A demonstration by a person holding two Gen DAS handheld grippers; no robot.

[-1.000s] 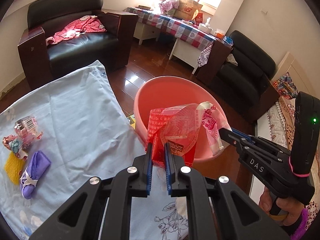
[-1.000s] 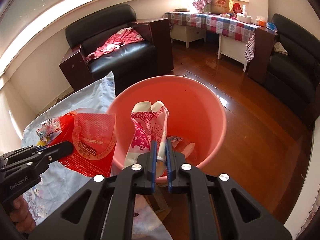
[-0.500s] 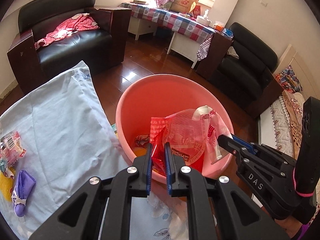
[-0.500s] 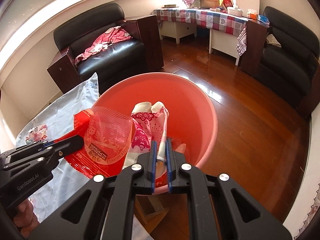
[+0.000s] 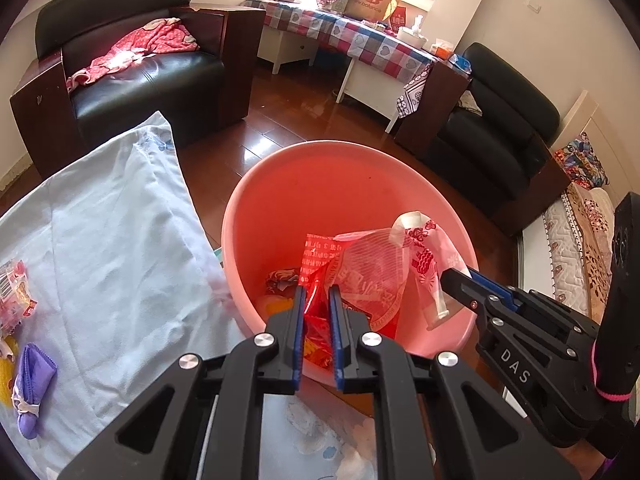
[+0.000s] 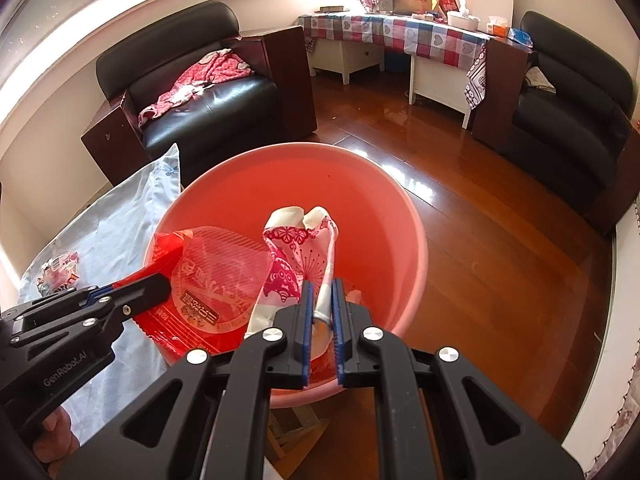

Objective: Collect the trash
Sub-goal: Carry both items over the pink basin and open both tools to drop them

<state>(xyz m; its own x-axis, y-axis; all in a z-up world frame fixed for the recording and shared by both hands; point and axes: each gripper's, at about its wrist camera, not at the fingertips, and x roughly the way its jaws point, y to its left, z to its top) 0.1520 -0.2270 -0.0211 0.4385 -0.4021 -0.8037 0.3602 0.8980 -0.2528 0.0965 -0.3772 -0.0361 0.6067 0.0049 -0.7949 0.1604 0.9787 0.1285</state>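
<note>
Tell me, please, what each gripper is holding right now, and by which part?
The left gripper pinches the red snack wrapper by its lower edge; the right gripper pinches the pink-and-white patterned bag at its bottom end.

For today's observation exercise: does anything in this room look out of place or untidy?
Yes. Loose wrappers and a purple cloth lie on the light blue sheet, not in the pink basin. A red garment is strewn over the black armchair.
</note>
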